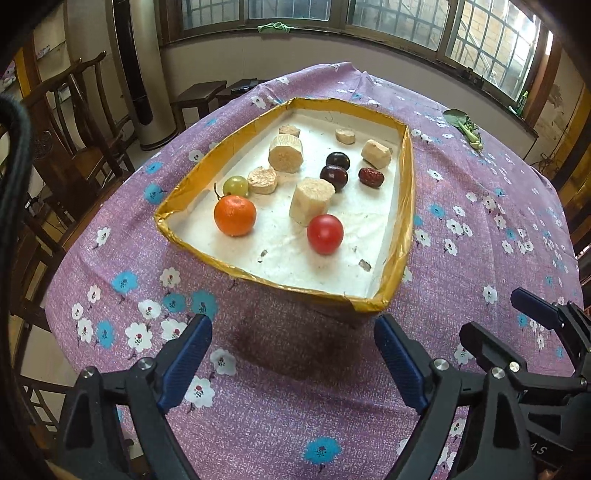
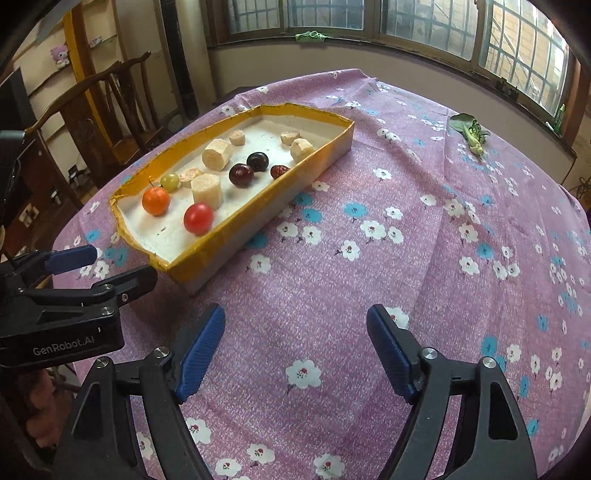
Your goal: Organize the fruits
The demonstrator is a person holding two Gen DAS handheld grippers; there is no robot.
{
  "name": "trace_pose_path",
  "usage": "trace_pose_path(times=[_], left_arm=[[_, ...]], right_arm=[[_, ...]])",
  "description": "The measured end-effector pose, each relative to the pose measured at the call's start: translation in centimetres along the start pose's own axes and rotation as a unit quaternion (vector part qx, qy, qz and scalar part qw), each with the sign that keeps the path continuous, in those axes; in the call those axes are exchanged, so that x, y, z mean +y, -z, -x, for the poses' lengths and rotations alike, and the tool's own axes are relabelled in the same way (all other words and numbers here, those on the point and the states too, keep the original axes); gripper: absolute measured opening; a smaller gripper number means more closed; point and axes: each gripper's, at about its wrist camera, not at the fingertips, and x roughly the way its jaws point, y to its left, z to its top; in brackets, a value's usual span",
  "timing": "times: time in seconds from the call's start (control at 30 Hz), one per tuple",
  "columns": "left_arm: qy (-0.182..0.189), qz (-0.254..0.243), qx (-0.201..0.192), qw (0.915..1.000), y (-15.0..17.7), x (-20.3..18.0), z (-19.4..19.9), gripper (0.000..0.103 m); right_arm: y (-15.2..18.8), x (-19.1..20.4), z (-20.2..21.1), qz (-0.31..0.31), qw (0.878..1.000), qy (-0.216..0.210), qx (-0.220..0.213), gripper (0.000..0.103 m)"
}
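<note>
Fruit tray on a flowered purple tablecloth (image 2: 332,258) by barred windows (image 2: 406,22).

The yellow-rimmed tray (image 1: 184,184) sits centre-left holding an orange (image 1: 235,215), a tomato (image 1: 325,234) and other fruits; wooden chairs (image 2: 103,110) stand far left. The left gripper (image 1: 293,332) and right gripper (image 2: 295,325) hover near, jaws wide and empty.

Daylight enters through the barred windows (image 1: 295,11) at the far wall; both views are evenly bright. The yellow-rimmed white cardboard tray (image 1: 402,206) casts a soft dark shadow on the purple floral-clothed surface (image 1: 277,424) at its near end. Fisheye distortion bends the frame edges, and the corners vignette to black. Focus is sharp, without motion blur.
</note>
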Motion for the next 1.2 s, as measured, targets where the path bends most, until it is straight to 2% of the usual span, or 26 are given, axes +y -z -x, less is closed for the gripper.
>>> trace_pose_path(times=[0.1,0.2,0.3,0.4,0.53,0.63,0.93,1.1,1.2], left_arm=[[0.007,0.007,-0.005,0.9999,0.7,0.0,0.3,0.091],[-0.012,-0.007,-0.017,0.9998,1.2,-0.6,0.8,0.091],[-0.015,-0.016,-0.025,0.9994,1.7,-1.1,1.3,0.091],[-0.039,-0.030,-0.040,0.9980,2.1,-1.4,2.0,0.091],[-0.031,-0.011,-0.059,0.9978,2.3,-0.9,3.1,0.091],[-0.053,-0.003,-0.075,0.9958,2.4,-0.7,3.9,0.091],[-0.116,0.000,-0.080,0.9900,2.7,-1.2,4.2,0.091],[-0.098,0.016,-0.067,0.9928,2.8,-0.8,4.0,0.091],[-0.097,0.038,-0.073,0.9919,3.0,-0.2,4.1,0.091]], right_arm=[[0.3,-0.3,0.3,-0.002,1.000,0.005,-0.003,0.079],[0.7,-0.3,0.6,-0.001,1.000,0.009,-0.006,0.079],[1.1,-0.3,0.6,-0.001,1.000,0.010,-0.008,0.079],[1.3,-0.3,0.6,-0.002,1.000,0.008,-0.008,0.079],[1.2,-0.5,0.6,-0.006,1.000,0.008,-0.009,0.079],[1.1,-0.4,0.5,-0.004,1.000,0.007,-0.010,0.079],[1.1,0.3,0.4,0.011,1.000,0.005,-0.010,0.080],[1.1,0.3,0.2,0.014,1.000,0.005,-0.007,0.080],[1.2,0.3,0.1,0.014,1.000,0.005,-0.006,0.080]])
